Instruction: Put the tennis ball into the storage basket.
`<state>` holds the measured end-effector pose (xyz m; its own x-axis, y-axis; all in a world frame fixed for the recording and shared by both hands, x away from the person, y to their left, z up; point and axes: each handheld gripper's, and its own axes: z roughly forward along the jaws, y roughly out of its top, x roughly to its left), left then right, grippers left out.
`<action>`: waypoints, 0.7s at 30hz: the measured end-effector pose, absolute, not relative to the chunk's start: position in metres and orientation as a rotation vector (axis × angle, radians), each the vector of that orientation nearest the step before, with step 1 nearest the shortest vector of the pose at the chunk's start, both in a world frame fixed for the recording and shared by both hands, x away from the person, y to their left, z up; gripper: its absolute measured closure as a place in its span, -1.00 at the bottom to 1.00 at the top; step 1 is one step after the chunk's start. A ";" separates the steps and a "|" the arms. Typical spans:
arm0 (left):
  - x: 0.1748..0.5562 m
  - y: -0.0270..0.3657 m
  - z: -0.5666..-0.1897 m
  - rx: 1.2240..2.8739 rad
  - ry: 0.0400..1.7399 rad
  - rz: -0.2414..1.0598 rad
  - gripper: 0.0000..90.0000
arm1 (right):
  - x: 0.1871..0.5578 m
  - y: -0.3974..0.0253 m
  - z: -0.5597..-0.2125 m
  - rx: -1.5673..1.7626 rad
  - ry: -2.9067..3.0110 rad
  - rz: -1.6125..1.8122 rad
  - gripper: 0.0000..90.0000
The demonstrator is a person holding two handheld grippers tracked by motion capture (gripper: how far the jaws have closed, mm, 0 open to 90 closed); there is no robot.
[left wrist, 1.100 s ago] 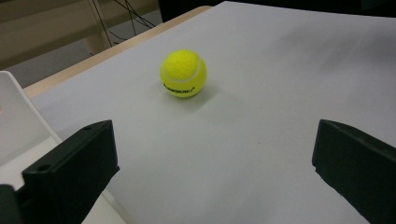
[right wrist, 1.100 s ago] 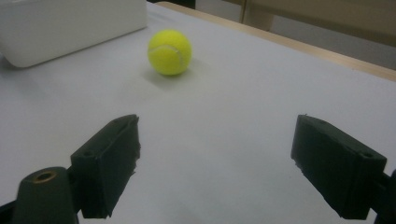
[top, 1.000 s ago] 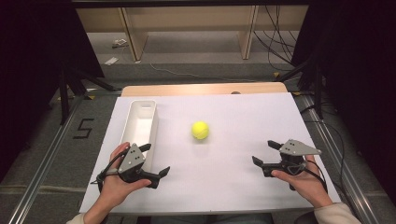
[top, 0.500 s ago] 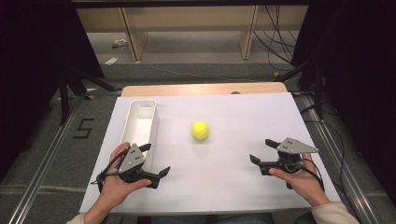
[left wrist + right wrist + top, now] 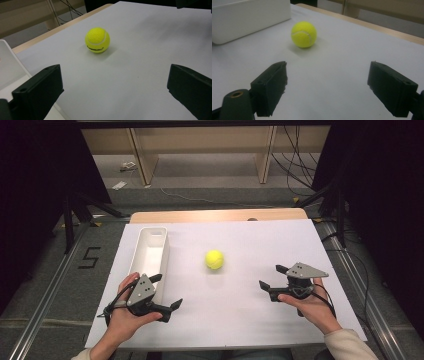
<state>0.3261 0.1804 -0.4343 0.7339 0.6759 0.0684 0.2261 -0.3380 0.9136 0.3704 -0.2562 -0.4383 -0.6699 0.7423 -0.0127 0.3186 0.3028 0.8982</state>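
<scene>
Jaws spread, both grippers; tennis ball [image 5: 214,259] untouched; tray [image 5: 249,15] cut off.

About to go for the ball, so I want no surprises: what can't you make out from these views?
- White bin, left gripper view: cut off by the left edge.
- Bin's near end, high view: hidden behind the left gripper.
- Tennis ball: far side faces away; its print is too small to read surely.
- Right gripper, high view: the hand covers its rear.
</scene>
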 end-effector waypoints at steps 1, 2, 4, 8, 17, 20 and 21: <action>0.326 0.180 -0.434 1.902 0.695 0.545 -1.00 | 0.374 -0.252 -0.439 0.940 2.151 1.329 -0.63; 0.326 0.180 -0.434 1.901 0.695 0.545 -1.00 | 0.374 -0.252 -0.439 0.940 2.151 1.329 -0.63; 0.326 0.180 -0.434 1.901 0.695 0.544 -1.00 | 0.378 -0.247 -0.440 0.934 2.157 1.325 -0.63; 0.326 0.180 -0.434 1.900 0.694 0.546 -1.00 | 0.383 -0.240 -0.441 0.929 2.166 1.322 -0.63; 0.326 0.181 -0.434 1.899 0.693 0.547 -1.00 | 0.392 -0.229 -0.443 0.917 2.181 1.316 -0.63; 0.326 0.181 -0.434 1.897 0.693 0.547 -1.00 | 0.396 -0.224 -0.444 0.913 2.190 1.312 -0.63; 0.326 0.181 -0.434 1.897 0.692 0.547 -1.00 | 0.396 -0.224 -0.444 0.913 2.190 1.312 -0.63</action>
